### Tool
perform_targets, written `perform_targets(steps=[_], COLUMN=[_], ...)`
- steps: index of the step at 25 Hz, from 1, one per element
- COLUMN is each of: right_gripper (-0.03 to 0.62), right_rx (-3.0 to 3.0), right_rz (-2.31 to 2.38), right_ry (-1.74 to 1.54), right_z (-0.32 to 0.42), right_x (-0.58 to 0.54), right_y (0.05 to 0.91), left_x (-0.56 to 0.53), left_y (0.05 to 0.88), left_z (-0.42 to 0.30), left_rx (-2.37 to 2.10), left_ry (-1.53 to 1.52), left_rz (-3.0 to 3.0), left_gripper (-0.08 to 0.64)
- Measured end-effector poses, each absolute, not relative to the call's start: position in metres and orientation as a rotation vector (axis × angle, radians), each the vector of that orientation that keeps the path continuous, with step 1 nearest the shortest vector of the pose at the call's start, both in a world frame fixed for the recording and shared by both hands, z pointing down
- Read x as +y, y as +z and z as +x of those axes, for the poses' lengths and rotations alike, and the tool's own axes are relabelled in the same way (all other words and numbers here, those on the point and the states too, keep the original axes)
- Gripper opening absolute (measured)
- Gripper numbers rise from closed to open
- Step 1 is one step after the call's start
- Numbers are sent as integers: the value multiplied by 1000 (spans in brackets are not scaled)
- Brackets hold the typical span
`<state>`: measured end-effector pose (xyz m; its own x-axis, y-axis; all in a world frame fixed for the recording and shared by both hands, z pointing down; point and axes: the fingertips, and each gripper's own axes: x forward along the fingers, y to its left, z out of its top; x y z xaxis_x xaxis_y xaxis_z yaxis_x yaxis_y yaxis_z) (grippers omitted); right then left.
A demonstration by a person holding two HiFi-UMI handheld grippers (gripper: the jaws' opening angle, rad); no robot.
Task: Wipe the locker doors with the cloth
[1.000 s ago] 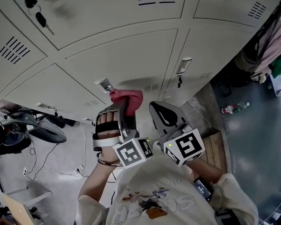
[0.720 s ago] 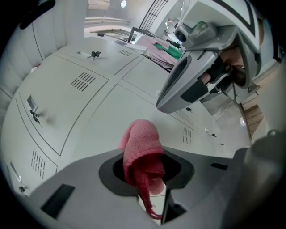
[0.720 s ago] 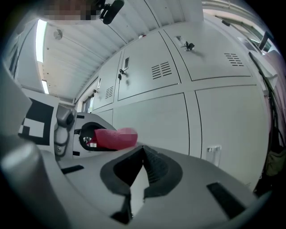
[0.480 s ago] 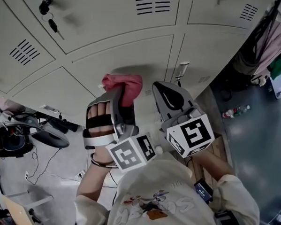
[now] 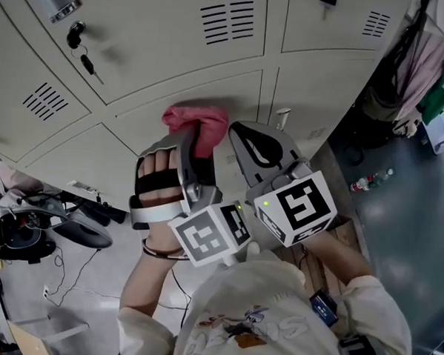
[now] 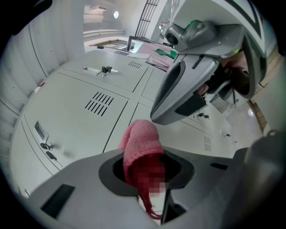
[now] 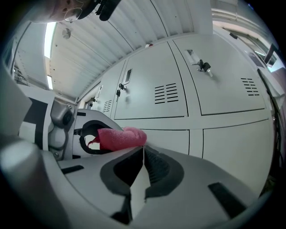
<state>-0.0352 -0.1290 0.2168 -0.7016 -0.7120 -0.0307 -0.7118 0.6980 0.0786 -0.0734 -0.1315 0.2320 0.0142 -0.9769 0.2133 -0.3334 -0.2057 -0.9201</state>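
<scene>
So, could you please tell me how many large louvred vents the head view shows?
3 vents: top centre, top right, far left; smaller ones may be hidden.

Most of the cloth [image 6: 139,144] sits hidden inside our left claw [image 6: 148,172]. Whether its tip touches the locker door [image 5: 211,97], we cannot tell.
</scene>
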Motion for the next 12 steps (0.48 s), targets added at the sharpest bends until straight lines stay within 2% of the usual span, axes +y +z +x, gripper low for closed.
perform_targets(steps=[12], right_gripper=[2], right_rx=[-2880], right_rz=[1232], right_ry=[-146], right_z=[-29], right_x=[-148], right_y=[209], left_x=[-161], left_y=[233], left_z=[-68], left_rx=[1372], left_ry=[-1224], left_rz=[-1616], left_gripper=[110])
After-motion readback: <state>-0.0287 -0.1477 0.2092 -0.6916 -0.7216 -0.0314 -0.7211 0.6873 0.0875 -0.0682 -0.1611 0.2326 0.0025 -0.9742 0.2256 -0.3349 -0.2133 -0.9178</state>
